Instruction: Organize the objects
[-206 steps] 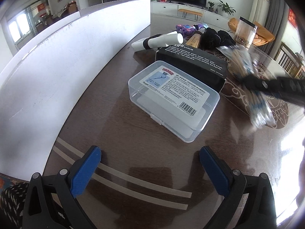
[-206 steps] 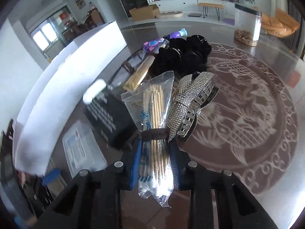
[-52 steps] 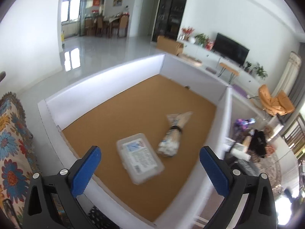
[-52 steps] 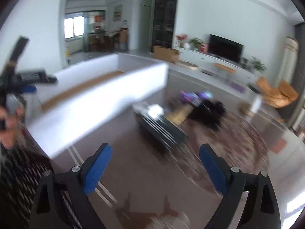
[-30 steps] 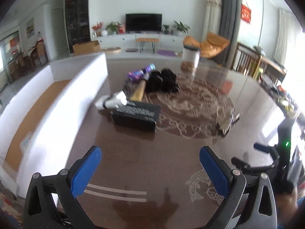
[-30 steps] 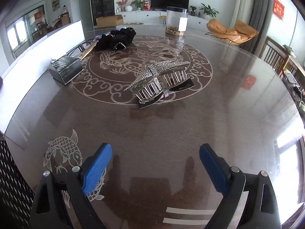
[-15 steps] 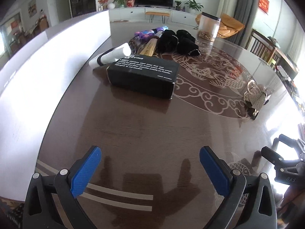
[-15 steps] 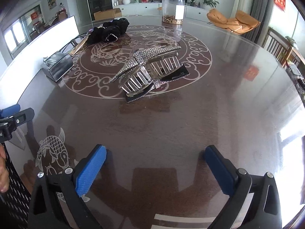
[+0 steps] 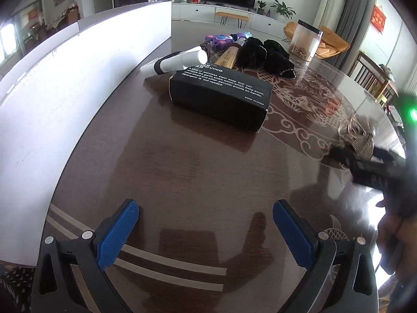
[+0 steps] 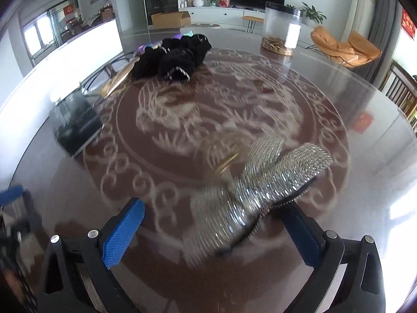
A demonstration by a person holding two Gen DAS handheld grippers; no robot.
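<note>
Black box (image 9: 220,99), white lettering: "stainless steel soap", "MADE IN CHINA"

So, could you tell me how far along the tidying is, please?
Nothing visibly put away: the white bin's inside is hidden. In hand: the open right gripper straddles the rhinestone hair clip; the left gripper is empty. Left: black box, white tube, black scrunchies.

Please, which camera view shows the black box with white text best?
The left wrist view. There the black box lies sharp and whole on the table, its white print readable, beside the white tube. In the right wrist view the box sits at the left, blurred, its text unreadable.
</note>
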